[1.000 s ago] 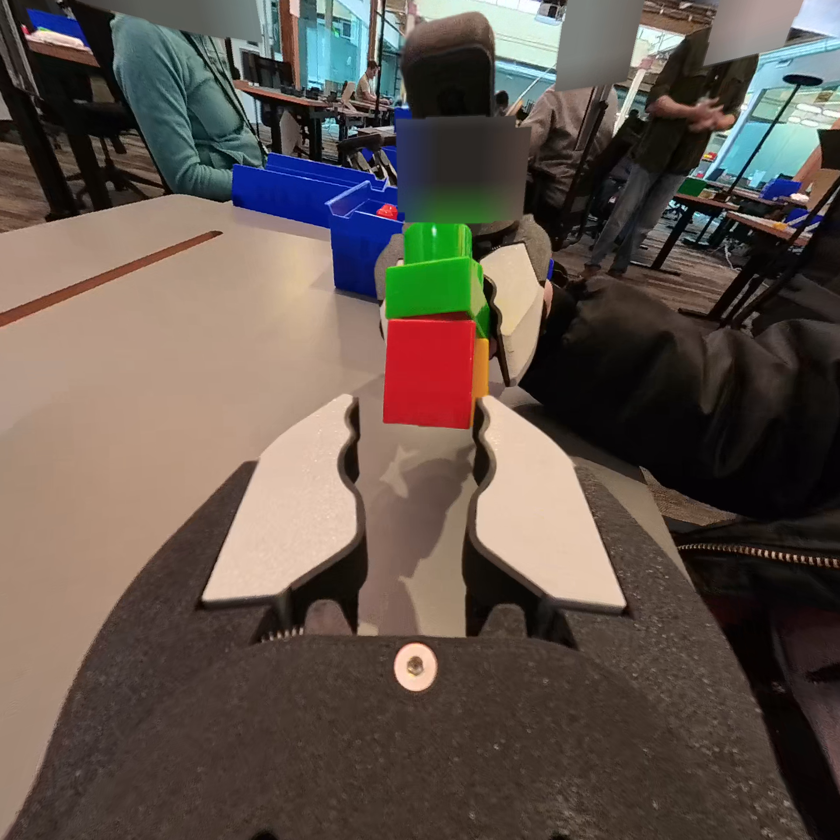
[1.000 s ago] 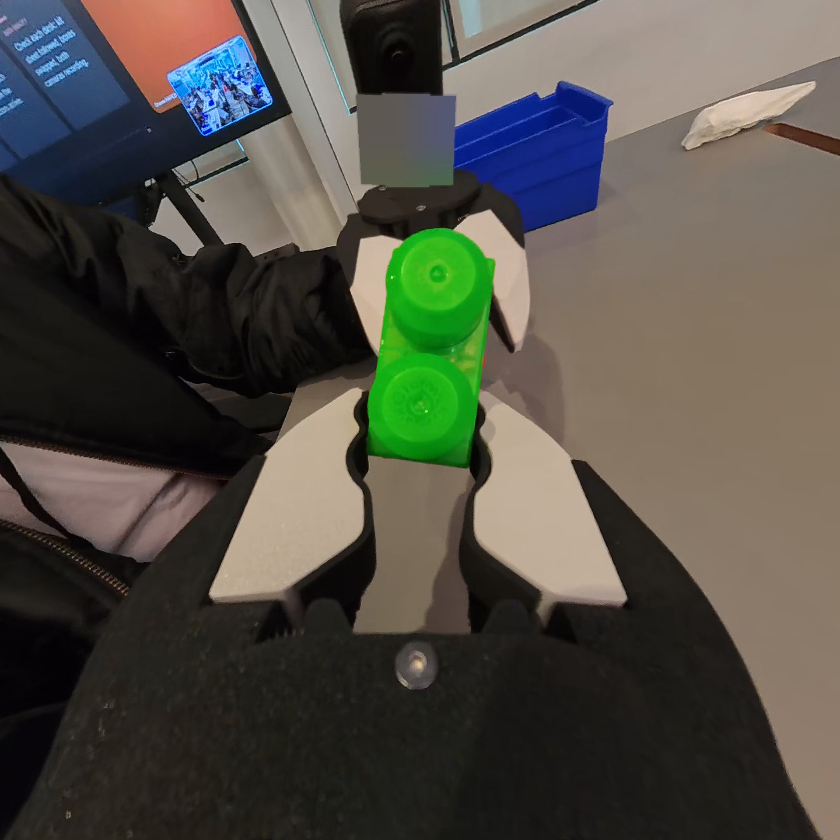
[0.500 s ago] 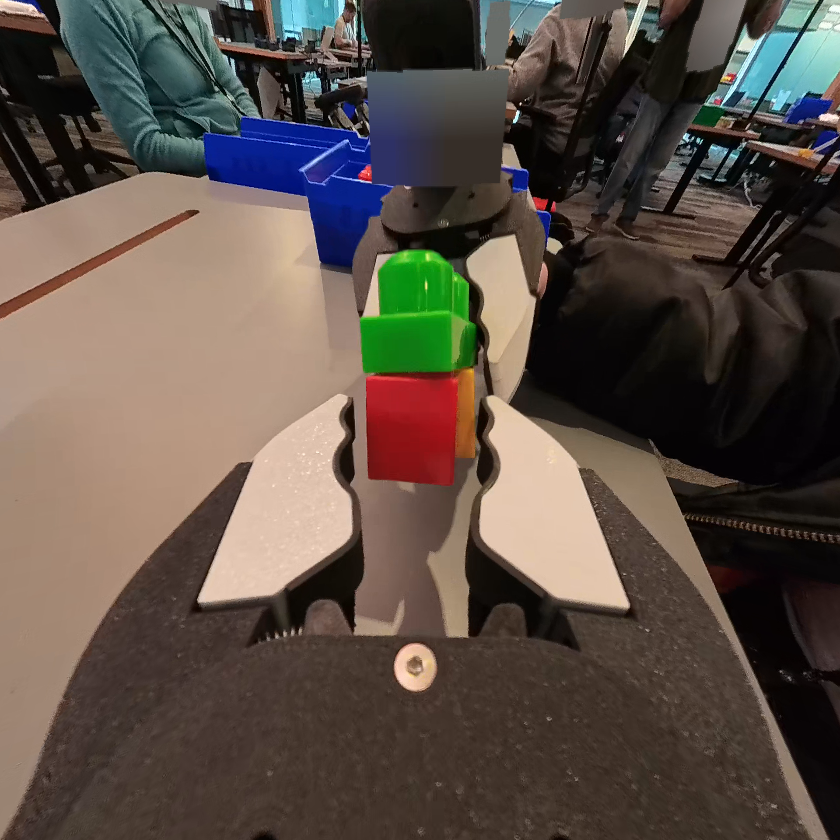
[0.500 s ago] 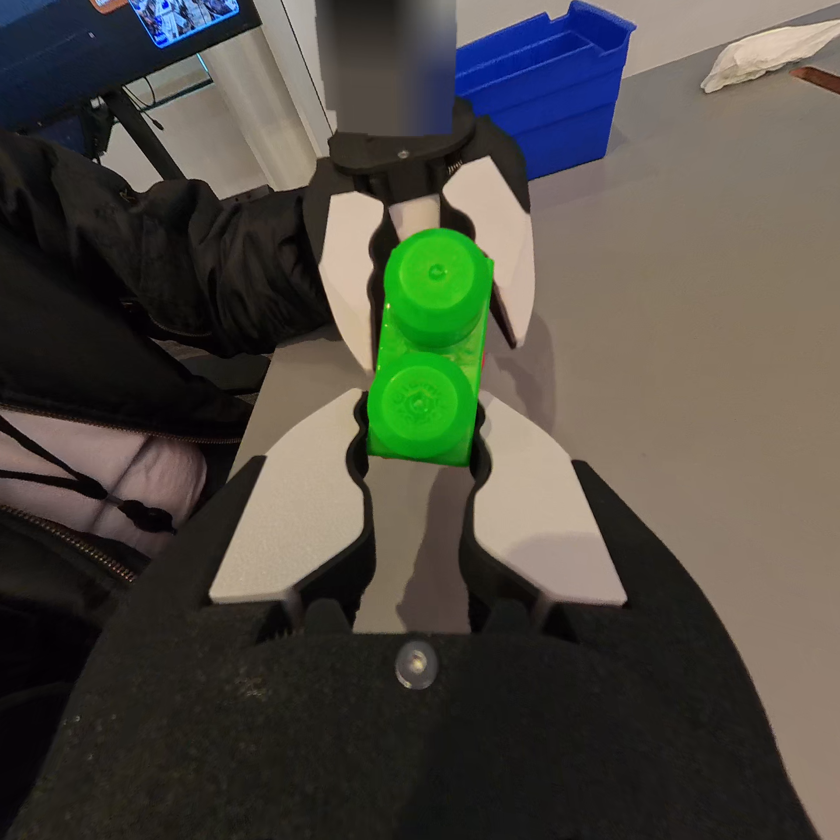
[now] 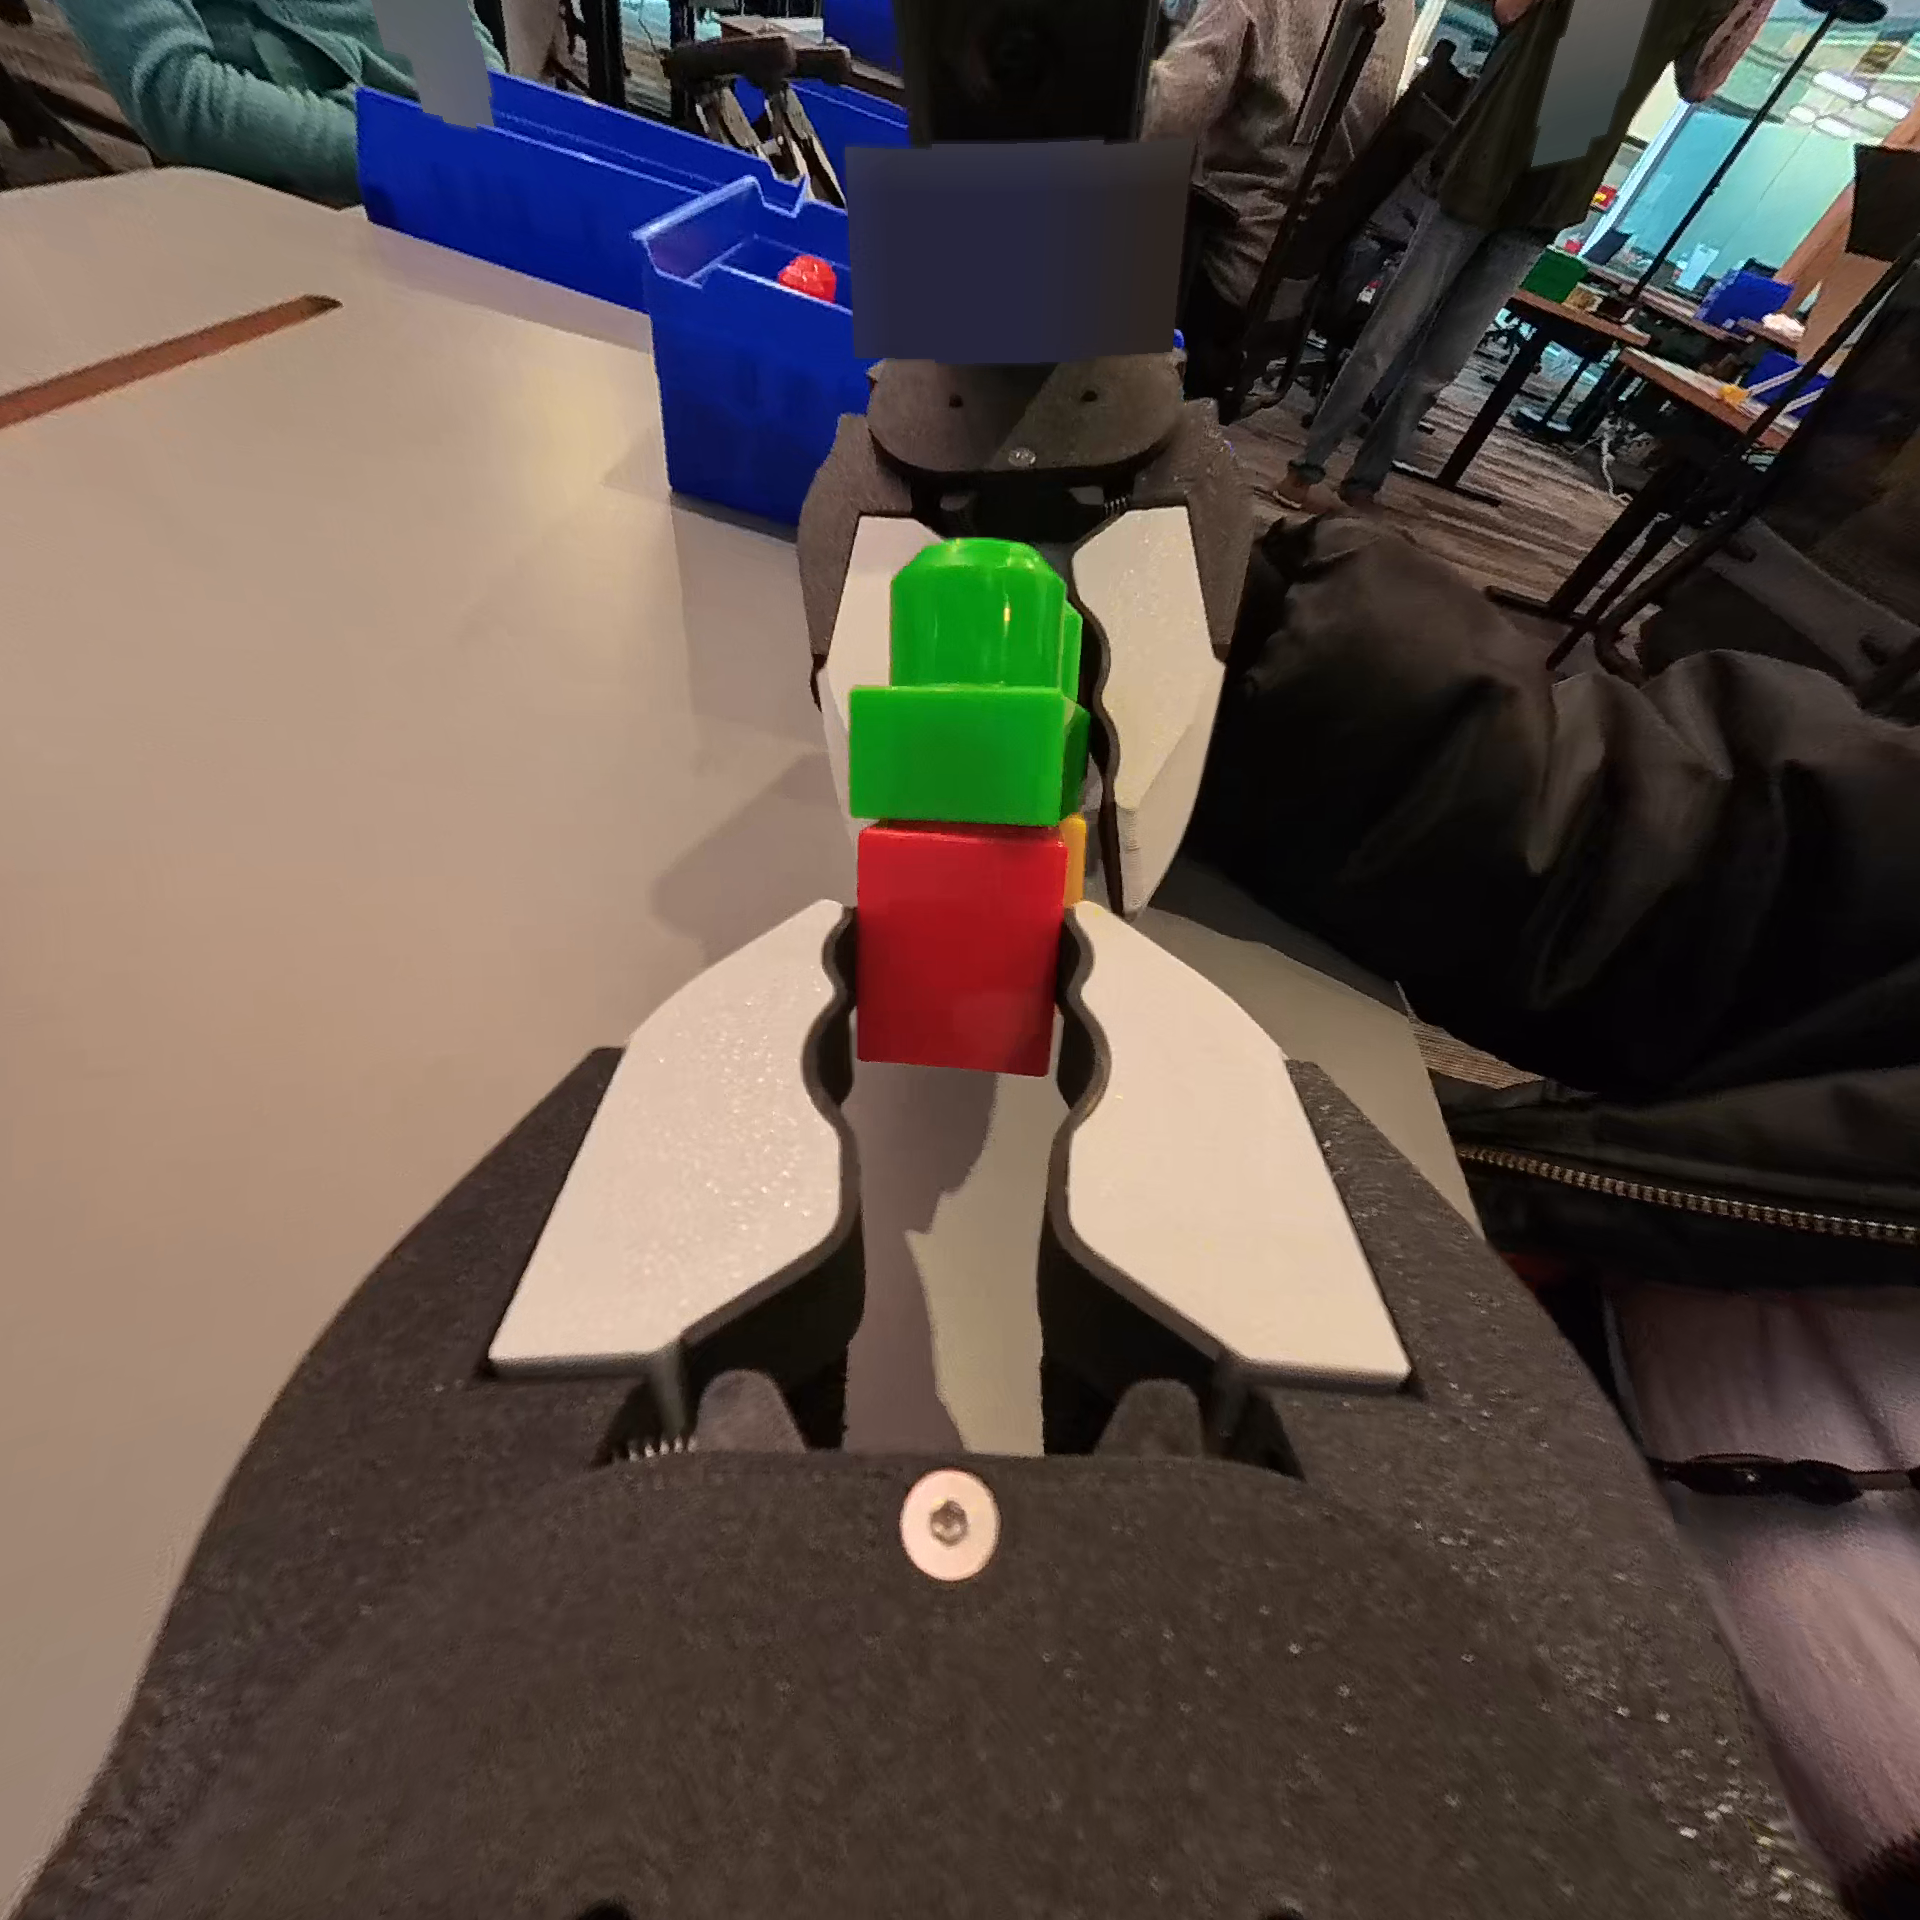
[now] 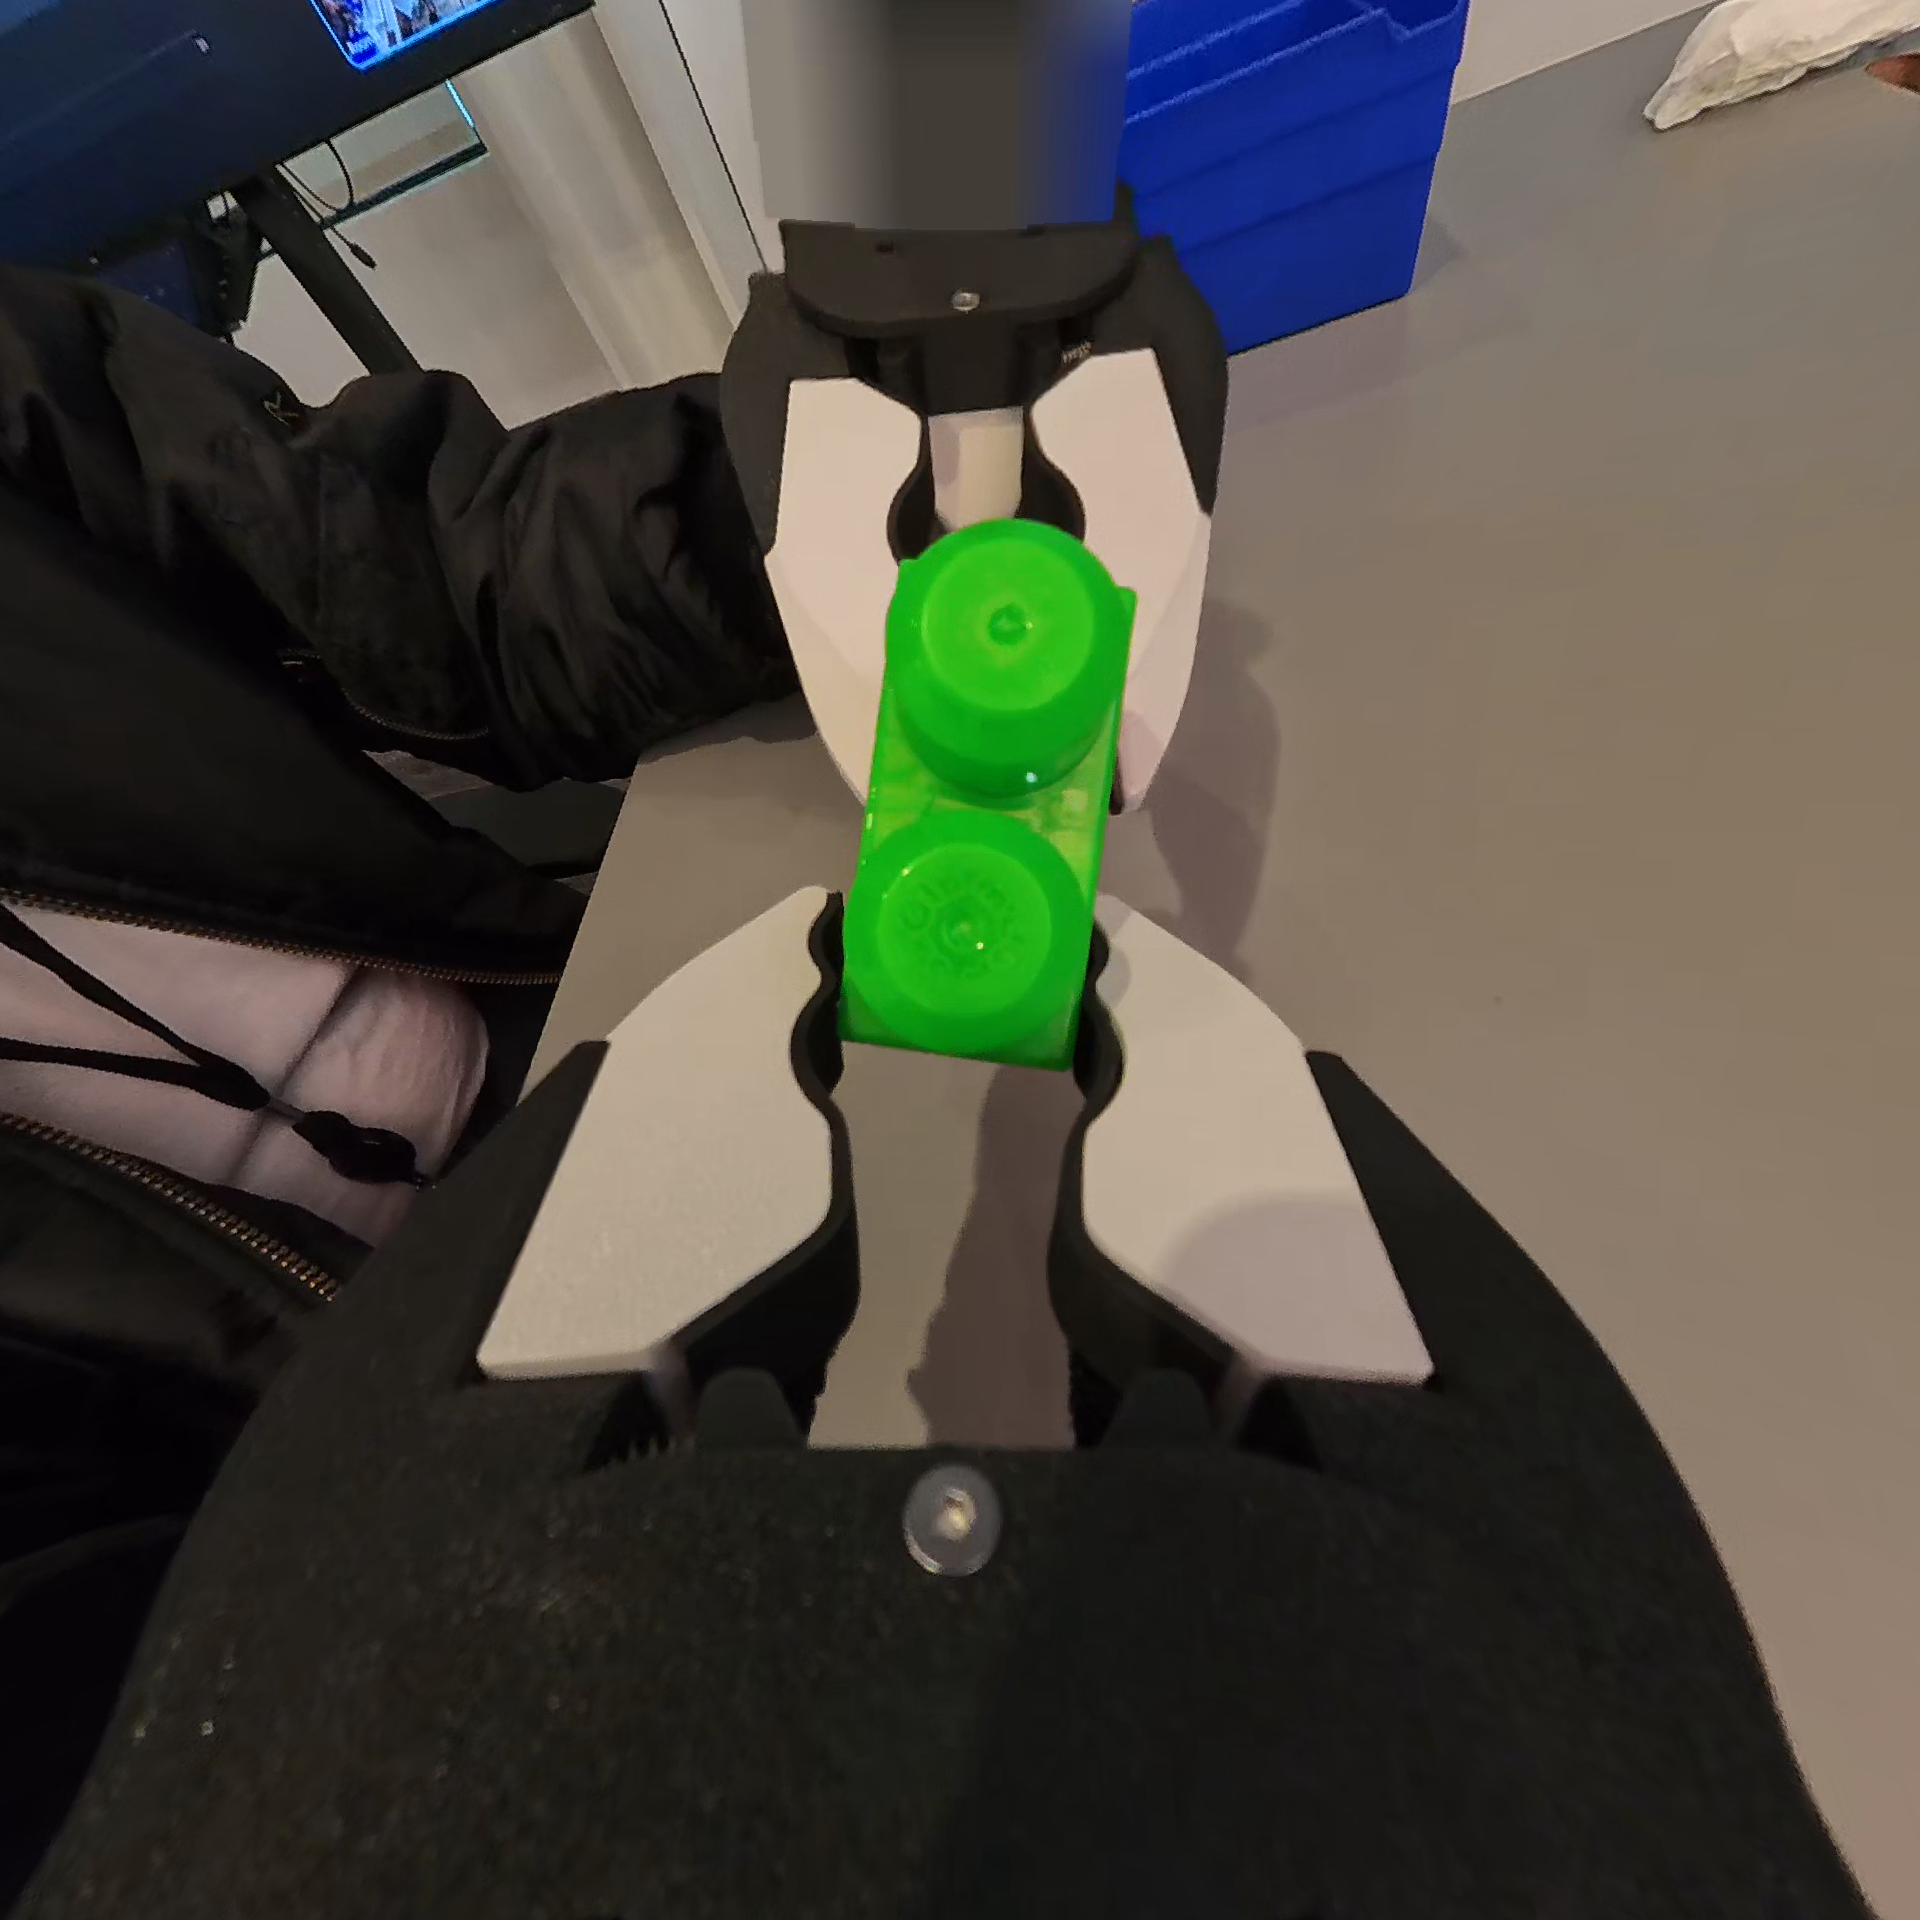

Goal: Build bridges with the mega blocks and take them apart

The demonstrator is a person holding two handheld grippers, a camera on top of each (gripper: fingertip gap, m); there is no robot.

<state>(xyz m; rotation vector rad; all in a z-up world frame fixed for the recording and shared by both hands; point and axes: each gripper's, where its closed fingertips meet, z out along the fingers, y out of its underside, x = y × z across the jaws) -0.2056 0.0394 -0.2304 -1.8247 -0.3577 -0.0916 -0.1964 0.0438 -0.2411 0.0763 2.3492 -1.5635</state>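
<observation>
Left gripper (image 5: 958,940) pinching red block (image 5: 956,940) under green two-stud block (image 6: 982,821); right gripper (image 6: 961,971) clamped on green block from opposite end; yellow block (image 5: 1074,857) behind; stack above grey table (image 5: 312,727); blue bins (image 5: 727,384) beyond.

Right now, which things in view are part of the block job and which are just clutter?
In the job:
- green block, in the right tongs
- red block, in the left tongs
- orange block, mostly hidden behind the red block

Lying about:
- blue bins
- white cloth
</observation>
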